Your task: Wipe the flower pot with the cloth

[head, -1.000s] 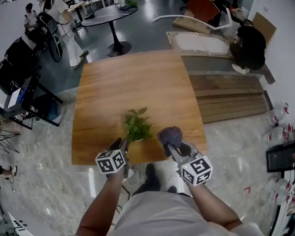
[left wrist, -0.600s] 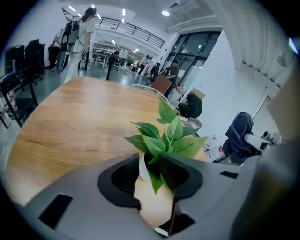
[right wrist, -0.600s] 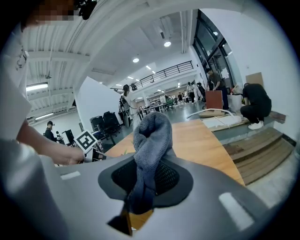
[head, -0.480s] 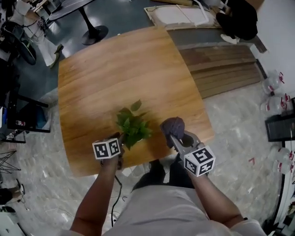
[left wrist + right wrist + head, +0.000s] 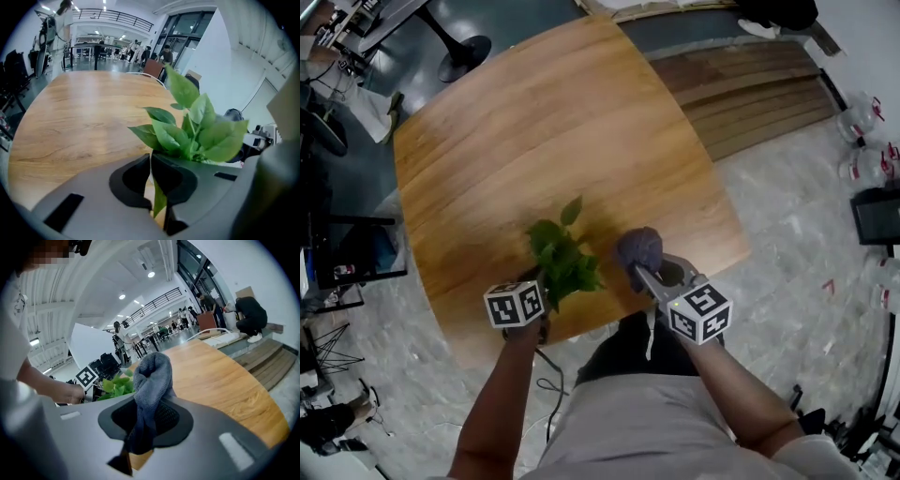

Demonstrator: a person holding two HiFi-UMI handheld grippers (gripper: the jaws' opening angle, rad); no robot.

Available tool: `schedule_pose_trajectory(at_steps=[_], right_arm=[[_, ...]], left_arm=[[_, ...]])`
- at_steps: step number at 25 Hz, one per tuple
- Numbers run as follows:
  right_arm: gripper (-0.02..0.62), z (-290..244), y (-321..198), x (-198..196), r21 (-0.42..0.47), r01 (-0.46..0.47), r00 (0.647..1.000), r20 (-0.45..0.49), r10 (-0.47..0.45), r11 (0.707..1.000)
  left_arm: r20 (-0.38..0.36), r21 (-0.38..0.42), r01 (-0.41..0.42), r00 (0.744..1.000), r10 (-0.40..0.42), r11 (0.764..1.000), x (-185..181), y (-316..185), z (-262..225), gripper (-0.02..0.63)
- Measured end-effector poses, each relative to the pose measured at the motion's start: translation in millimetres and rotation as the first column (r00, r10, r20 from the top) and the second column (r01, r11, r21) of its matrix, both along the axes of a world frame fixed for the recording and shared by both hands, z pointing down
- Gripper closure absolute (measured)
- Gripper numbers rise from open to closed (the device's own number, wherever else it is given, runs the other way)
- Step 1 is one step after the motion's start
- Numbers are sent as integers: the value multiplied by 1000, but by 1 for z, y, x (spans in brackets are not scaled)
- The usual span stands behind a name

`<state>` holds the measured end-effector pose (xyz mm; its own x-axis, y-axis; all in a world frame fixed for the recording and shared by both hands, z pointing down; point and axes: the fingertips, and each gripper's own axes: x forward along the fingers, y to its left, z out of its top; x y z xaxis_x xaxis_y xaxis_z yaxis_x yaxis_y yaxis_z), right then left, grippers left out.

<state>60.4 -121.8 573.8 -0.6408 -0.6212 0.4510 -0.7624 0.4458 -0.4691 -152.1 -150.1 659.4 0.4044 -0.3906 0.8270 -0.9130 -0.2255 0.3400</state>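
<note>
Near the front edge of the wooden table point(image 5: 581, 112), our left gripper point(image 5: 151, 164) has just been closing. Its jaws stand almost together on the potted plant point(image 5: 562, 261), with a leaf caught in the slit and, we think, the pale pot rim. The pot itself hides under the foliage. Just right of it, the grey cloth point(image 5: 639, 248) bulges from our right gripper point(image 5: 643, 277), clamped firmly. We should hold the left grip steady, bring the cloth in beneath the leaves, and rub the pot's wall lightly, since the table edge is close.
</note>
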Motion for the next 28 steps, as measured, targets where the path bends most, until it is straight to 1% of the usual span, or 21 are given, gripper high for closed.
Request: schedule_pose_trajectory(at_steps=[4, 8, 10, 13, 14, 16, 19, 22, 23, 25, 28], right_arm=[[525, 24, -6, -9, -60, 15, 996, 85, -10, 998], [525, 51, -22, -44, -126, 74, 985, 164, -53, 989], [525, 54, -26, -69, -154, 124, 968, 238, -85, 980], [526, 43, -19, -108, -159, 196, 934, 331, -135, 967], [526, 44, -17, -119, -161, 204, 929, 341, -140, 966], [526, 61, -17, -130, -182, 197, 939, 317, -132, 963], [526, 110, -23, -122, -253, 153, 966, 244, -90, 955], [526, 137, -25, -116, -300, 129, 975, 214, -66, 945], [526, 136, -24, -116, -306, 128, 975, 214, -63, 944], [526, 117, -23, -123, -295, 145, 969, 235, -75, 944], [526, 70, -17, -142, -250, 204, 943, 308, -122, 946]], left_arm=[[-31, 11, 29, 999, -28, 1000, 6, 0, 4, 588], [-36, 37, 38, 999, -37, 999, -2, -8, 11, 592], [-47, 37, 58, 997, -57, 998, -4, -8, 17, 592], [-70, 21, 106, 992, -104, 994, -11, -1, 23, 592], [-78, 17, 116, 990, -115, 993, -18, 1, 24, 592], [-87, 18, 121, 989, -119, 992, -33, 2, 27, 592], [-95, 44, 106, 990, -102, 993, -40, -4, 28, 592], [-100, 60, 105, 990, -98, 993, -38, -6, 31, 592], [-98, 59, 104, 990, -98, 993, -38, -5, 32, 592], [-100, 49, 109, 990, -104, 993, -40, -3, 35, 592], [-113, 22, 126, 986, -123, 992, -44, -1, 36, 592]])
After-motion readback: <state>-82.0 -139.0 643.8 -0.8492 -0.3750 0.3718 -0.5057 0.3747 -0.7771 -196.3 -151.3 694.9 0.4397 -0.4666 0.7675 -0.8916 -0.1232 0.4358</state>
